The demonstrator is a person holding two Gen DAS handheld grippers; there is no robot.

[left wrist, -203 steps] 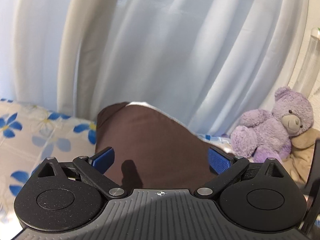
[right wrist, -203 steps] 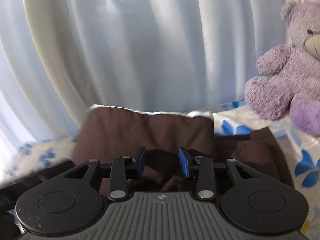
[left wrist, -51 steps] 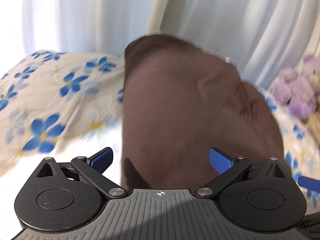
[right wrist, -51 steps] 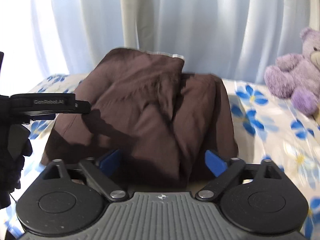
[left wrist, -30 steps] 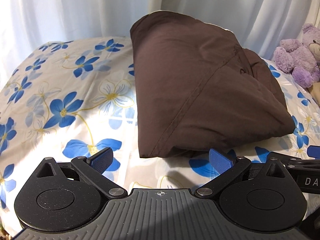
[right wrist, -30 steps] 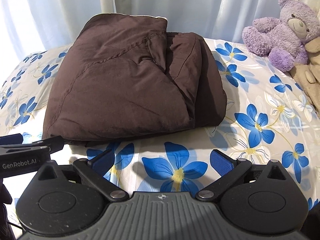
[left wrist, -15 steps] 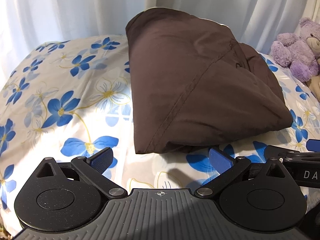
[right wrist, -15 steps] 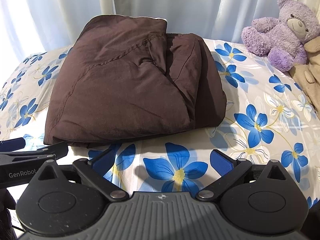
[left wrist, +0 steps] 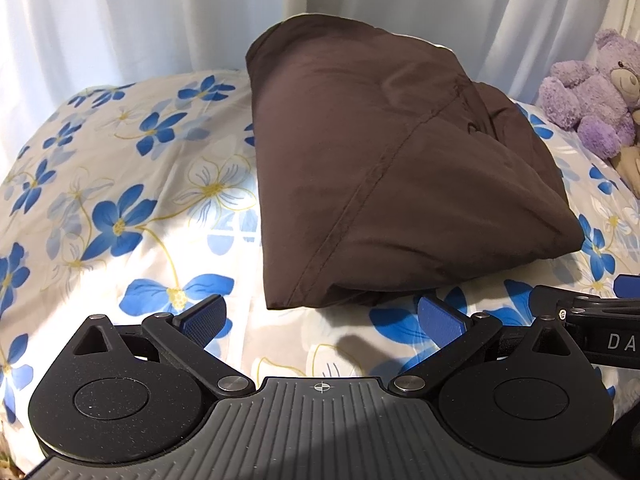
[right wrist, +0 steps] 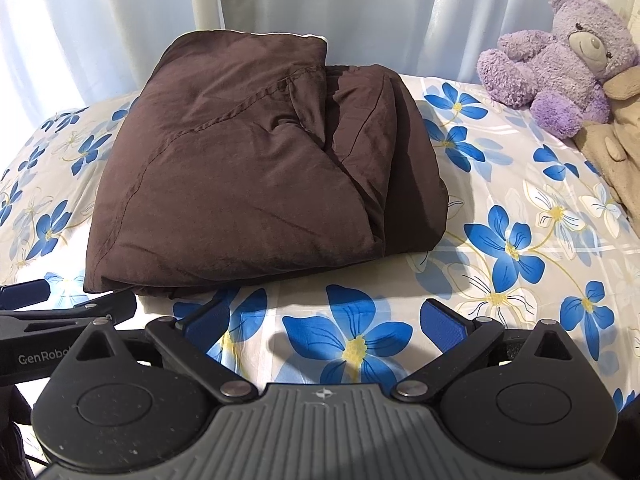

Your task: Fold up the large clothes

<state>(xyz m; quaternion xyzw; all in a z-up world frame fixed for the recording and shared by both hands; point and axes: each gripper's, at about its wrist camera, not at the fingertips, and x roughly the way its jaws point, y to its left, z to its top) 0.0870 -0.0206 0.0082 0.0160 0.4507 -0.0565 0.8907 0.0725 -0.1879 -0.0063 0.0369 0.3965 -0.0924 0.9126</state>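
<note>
1. Brown and soft, the folded garment (right wrist: 256, 168) lies in a thick, puffy bundle on the bed sheet (right wrist: 500, 208) — a stitched seam runs slantwise across its smooth top.
2. White cloth with big blue flowers covers the bed, and it looks a bit wrinkled.
3. Both tongs are black with blue pads. The left tongs (left wrist: 322, 316) are spread wide and hold nothing; they hang just in front of the bundle's near edge.
4. The right tongs (right wrist: 320, 320) are spread wide too, empty, above a blue flower near the bundle.
5. A fuzzy purple teddy bear (right wrist: 560, 60) sits at the far right, well apart from the bundle — a tan plush toy (right wrist: 616, 136) leans against it.
6. Pale curtains (right wrist: 360, 4) hang in long folds behind the bed.
</note>
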